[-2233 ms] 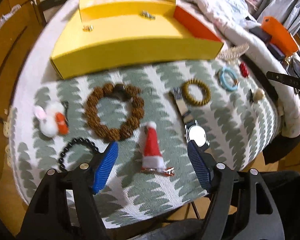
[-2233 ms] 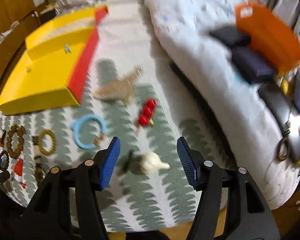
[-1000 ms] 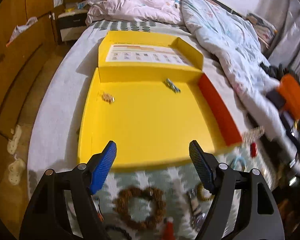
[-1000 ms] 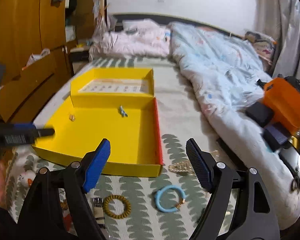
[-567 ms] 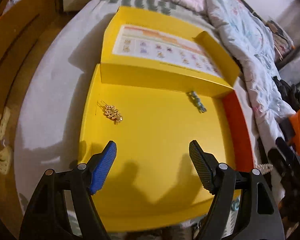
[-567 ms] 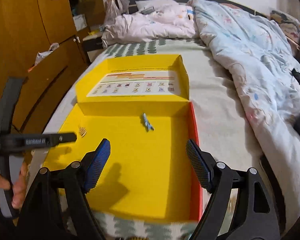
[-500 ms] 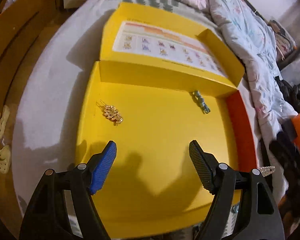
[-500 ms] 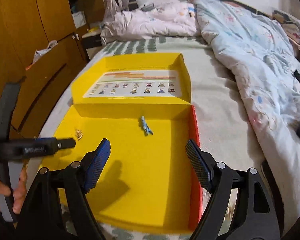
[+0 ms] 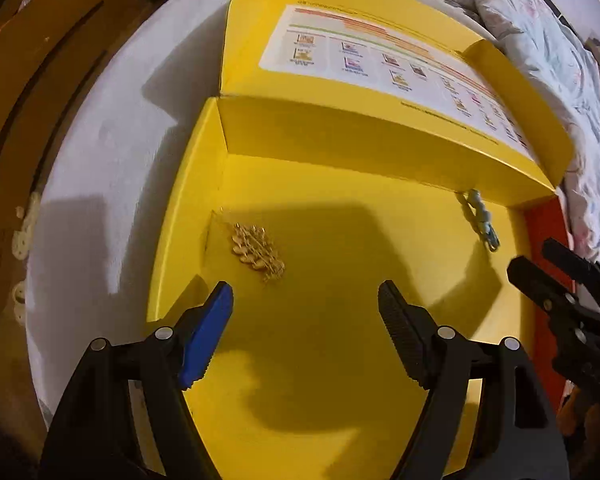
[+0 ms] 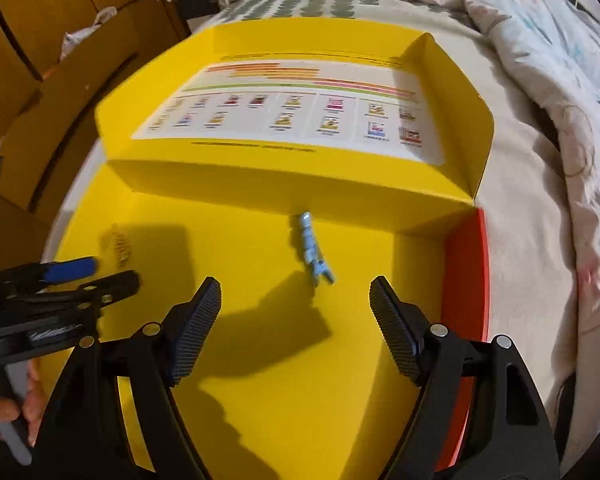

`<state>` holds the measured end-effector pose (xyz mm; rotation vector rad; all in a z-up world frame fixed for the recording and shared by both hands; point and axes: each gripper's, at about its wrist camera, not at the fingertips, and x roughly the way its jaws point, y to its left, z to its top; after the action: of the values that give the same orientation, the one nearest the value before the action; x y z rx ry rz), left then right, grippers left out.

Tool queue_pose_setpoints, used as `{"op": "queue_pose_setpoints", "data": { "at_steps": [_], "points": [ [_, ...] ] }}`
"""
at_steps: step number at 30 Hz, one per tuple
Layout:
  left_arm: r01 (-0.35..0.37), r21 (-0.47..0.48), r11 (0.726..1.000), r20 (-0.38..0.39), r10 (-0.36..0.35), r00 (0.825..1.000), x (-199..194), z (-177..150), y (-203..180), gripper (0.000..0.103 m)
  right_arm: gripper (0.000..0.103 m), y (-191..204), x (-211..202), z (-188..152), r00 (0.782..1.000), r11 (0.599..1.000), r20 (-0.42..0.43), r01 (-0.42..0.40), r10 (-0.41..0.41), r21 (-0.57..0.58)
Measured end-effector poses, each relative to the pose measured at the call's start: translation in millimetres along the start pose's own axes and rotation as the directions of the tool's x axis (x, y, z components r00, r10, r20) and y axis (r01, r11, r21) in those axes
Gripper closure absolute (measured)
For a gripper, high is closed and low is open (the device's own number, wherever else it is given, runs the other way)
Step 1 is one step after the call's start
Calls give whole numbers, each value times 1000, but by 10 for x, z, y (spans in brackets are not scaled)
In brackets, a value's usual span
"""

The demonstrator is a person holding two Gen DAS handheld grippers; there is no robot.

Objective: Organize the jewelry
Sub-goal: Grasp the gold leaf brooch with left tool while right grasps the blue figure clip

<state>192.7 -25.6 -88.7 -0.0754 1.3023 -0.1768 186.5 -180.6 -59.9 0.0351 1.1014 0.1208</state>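
A yellow box (image 9: 340, 360) with a red right wall lies open on the bed, its lid (image 9: 380, 60) folded back. Inside lie a gold leaf-shaped brooch (image 9: 256, 250) and a light blue hair clip (image 9: 480, 220). My left gripper (image 9: 306, 300) is open and empty above the box floor, just right of and in front of the brooch. My right gripper (image 10: 294, 298) is open and empty over the box (image 10: 300, 400), with the blue clip (image 10: 312, 252) just beyond its fingertips. The brooch (image 10: 120, 244) shows blurred at the left, near the left gripper (image 10: 92, 272).
The bed's grey sheet (image 9: 100, 200) surrounds the box. A rumpled quilt (image 10: 560, 80) lies to the right. Wooden cabinets (image 10: 40, 40) stand to the left. The lid bears a printed label (image 10: 292, 116). The right gripper's body (image 9: 572, 300) enters at the right edge of the left wrist view.
Both grippers have moved away from the jewelry laid out on the patterned cloth, forward and down over the yellow box. The brooch and the blue clip are now closer.
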Motion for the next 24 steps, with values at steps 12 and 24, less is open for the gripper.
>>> {"op": "queue_pose_setpoints", "data": {
  "at_steps": [12,24],
  "points": [
    [-34,23,999,32,33,999,-48,-51,88,29,43,111,363,139,999,995,-21,44,-46,-89],
    [-199,42,979,2,199,980,107,22,-52,29,45,111,558,189,996,988,-22,85,-88,-133]
  ]
}}
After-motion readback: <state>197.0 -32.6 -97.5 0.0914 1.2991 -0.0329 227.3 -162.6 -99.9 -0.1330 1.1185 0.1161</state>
